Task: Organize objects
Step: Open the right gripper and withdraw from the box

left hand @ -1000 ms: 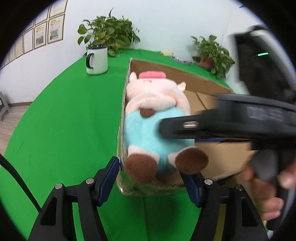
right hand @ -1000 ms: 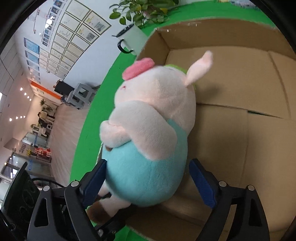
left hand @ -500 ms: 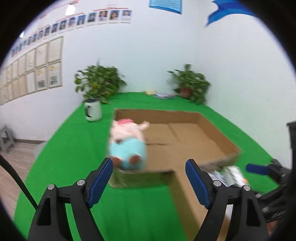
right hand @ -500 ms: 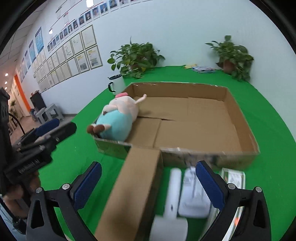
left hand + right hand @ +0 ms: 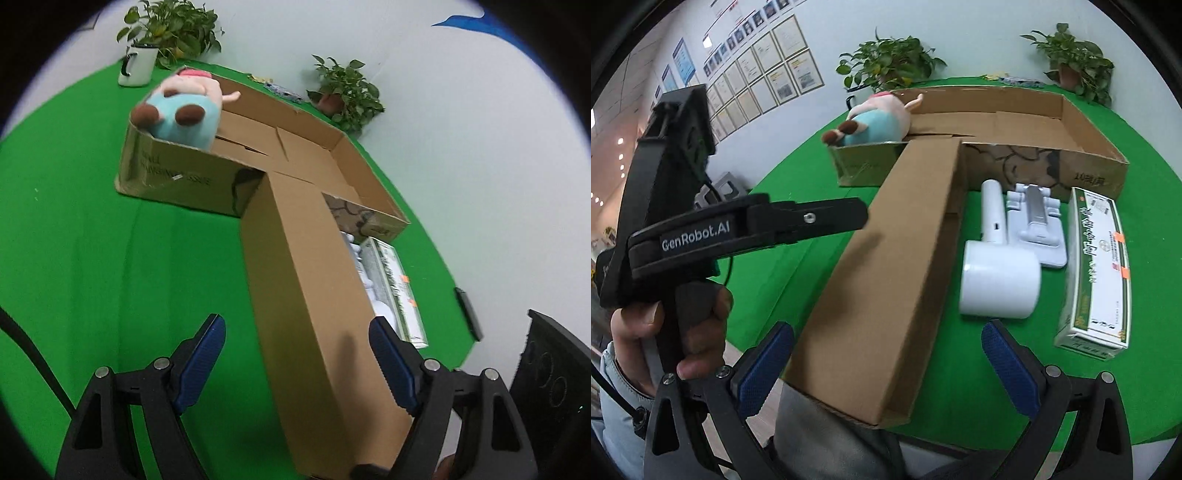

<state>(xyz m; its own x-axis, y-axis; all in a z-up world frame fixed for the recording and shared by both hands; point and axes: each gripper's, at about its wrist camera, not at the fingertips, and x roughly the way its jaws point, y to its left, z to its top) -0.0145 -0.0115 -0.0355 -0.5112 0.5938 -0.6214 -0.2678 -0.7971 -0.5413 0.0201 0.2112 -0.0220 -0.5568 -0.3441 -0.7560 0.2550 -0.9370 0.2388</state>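
A plush pig [image 5: 184,107] in a blue outfit lies in the near left corner of the open cardboard box [image 5: 177,173], also in the right wrist view [image 5: 875,123]. The box's long flap [image 5: 886,258] hangs toward me over the green table. Beside the flap lie a white handheld device [image 5: 997,273], a grey-white stand [image 5: 1034,225] and a green-and-white carton [image 5: 1097,266]. My left gripper [image 5: 297,363] is open and empty over the flap's near end. My right gripper [image 5: 886,365] is open and empty, pulled back near the table's front edge.
A white mug [image 5: 136,68] and a potted plant [image 5: 173,29] stand behind the box at the left. Another plant [image 5: 347,92] stands at the far right. The left hand-held gripper body [image 5: 701,229] is at the left of the right wrist view. Green cloth [image 5: 74,221] covers the table.
Both grippers have drawn back from the box toward the table's front edge. The plush pig, earlier between the right gripper's fingers, now lies free in the box corner.
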